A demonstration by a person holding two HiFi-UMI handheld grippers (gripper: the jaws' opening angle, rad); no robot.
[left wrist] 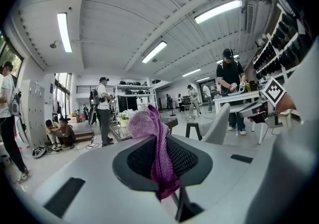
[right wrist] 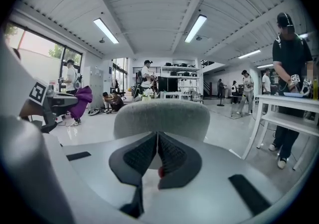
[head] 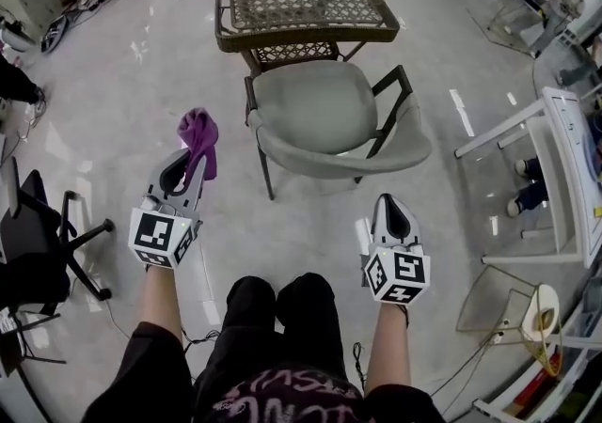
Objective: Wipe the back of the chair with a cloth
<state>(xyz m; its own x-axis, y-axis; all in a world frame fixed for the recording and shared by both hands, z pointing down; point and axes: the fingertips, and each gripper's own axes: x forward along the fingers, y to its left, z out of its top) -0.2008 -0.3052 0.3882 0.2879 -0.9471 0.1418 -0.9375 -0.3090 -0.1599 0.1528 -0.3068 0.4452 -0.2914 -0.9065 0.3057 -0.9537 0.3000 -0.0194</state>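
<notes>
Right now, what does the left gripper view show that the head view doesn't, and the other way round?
Only the left gripper view: the ceiling lights and a standing person in a cap. Only the head view: the chair seen whole from above, the black office chair and the person's legs. Both: the left claw shut on the cloth, part of the chair, the table behind it and the right claw.
</notes>
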